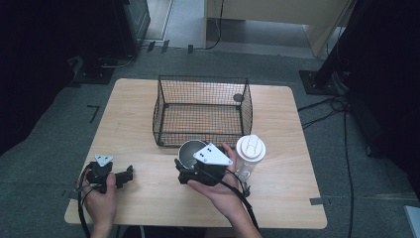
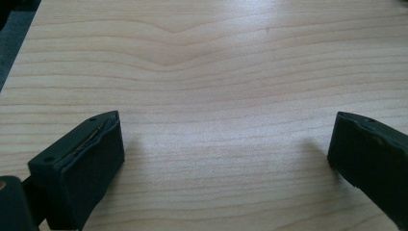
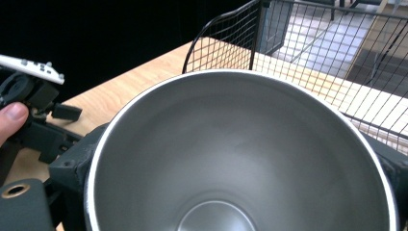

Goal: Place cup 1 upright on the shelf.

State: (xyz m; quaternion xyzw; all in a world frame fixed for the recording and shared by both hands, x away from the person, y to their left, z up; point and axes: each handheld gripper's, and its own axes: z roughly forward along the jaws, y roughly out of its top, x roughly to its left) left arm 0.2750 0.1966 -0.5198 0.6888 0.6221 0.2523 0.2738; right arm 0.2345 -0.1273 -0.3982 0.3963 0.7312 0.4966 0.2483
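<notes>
A light wooden table (image 1: pixel 148 198) is shown from above, set on grey carpet. At its far middle a black wire basket (image 1: pixel 202 110) is stood, open at the top, with bare tabletop seen through its mesh floor. In the right gripper view the same basket (image 3: pixel 308 53) is seen behind and to the right of the cup.

Just in front of the basket's near right corner a clear plastic bottle with a white lid (image 1: pixel 250 151) is stood upright. No brand, label or writing can be read on it, nor on any other item.

A steel cup (image 1: pixel 191 150) is held just in front of the basket's near wall, to the left of the bottle. It is gripped by the right gripper (image 1: pixel 195 171), whose jaws are pressed against the cup's outer wall on either side, as seen in the right gripper view, where the open mouth and plain metal interior of the cup (image 3: pixel 240 159) are looked into. Whether the cup's base is touching the table cannot be told.

The left gripper (image 1: pixel 126 176) is held low over the table's near left part, well apart from the cup. Its jaws are spread wide, with bare wood grain (image 2: pixel 216 96) between them.
</notes>
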